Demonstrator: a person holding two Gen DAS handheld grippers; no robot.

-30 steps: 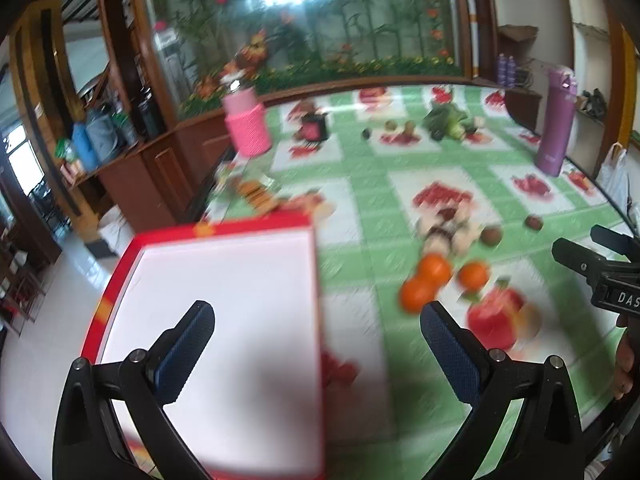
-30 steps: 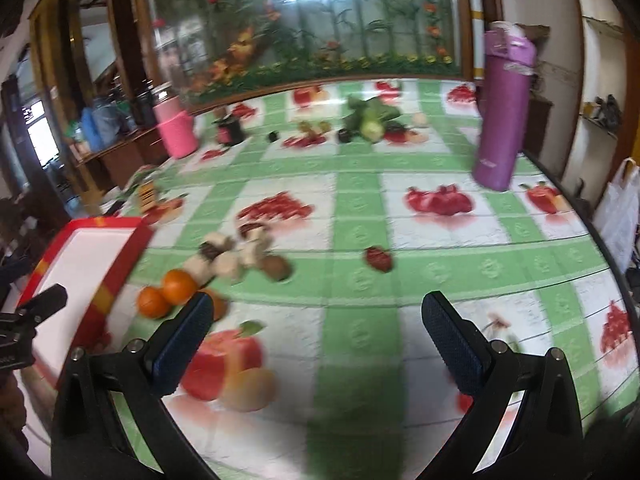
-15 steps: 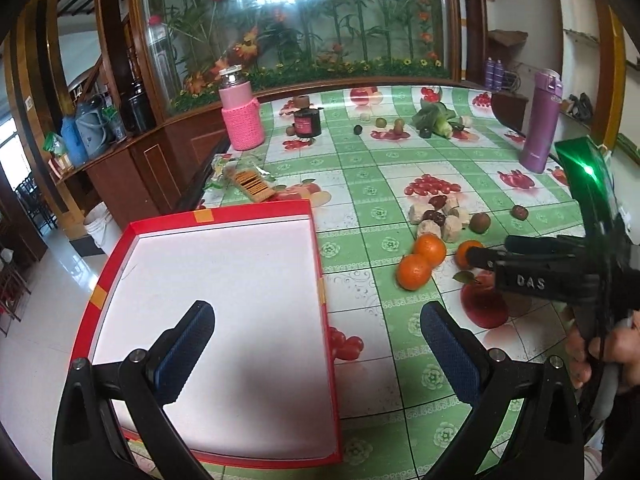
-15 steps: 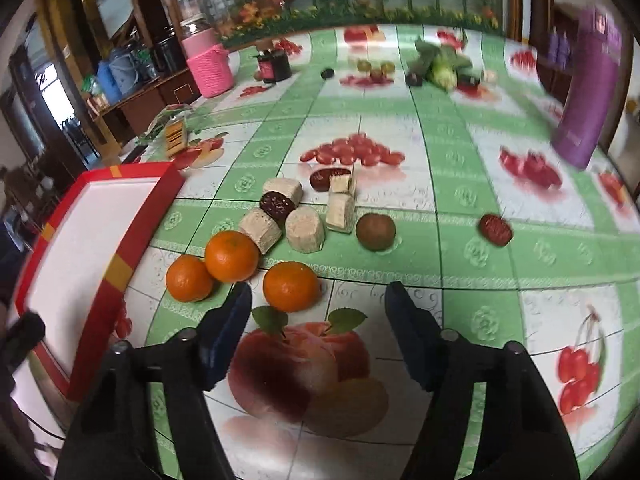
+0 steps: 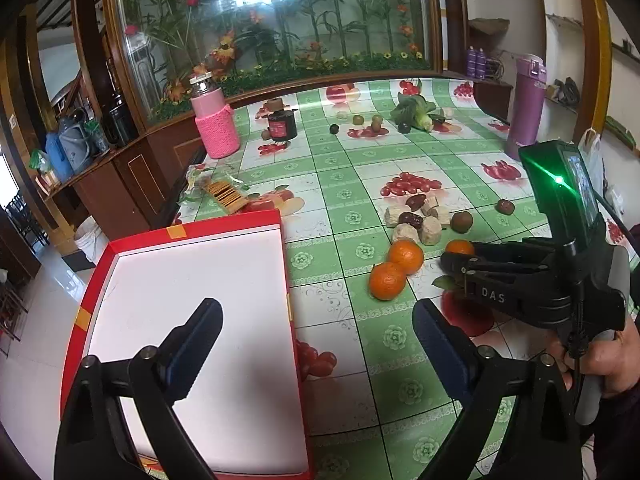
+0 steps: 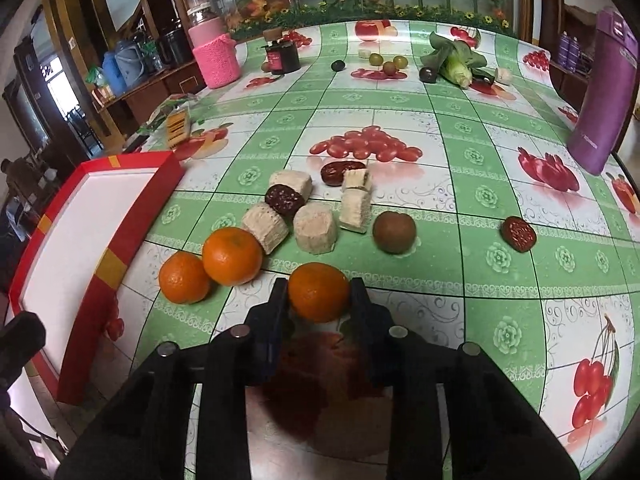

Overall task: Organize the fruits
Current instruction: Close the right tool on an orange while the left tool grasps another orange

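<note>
1. Green-and-white checked tablecloth [image 6: 400,120] printed with fruit covers the table; a glass-fronted plant display stands behind.
2. Right gripper [image 6: 319,298] has its fingers closed against both sides of a round orange tangerine [image 6: 319,292] resting on the cloth.
3. Two more orange tangerines [image 6: 208,264] touch each other just left of it (pale cake chunks lie behind).
4. Left gripper [image 5: 316,340] hovers with fingers spread wide, holding nothing, over the red-rimmed white tray [image 5: 100,280].
</note>
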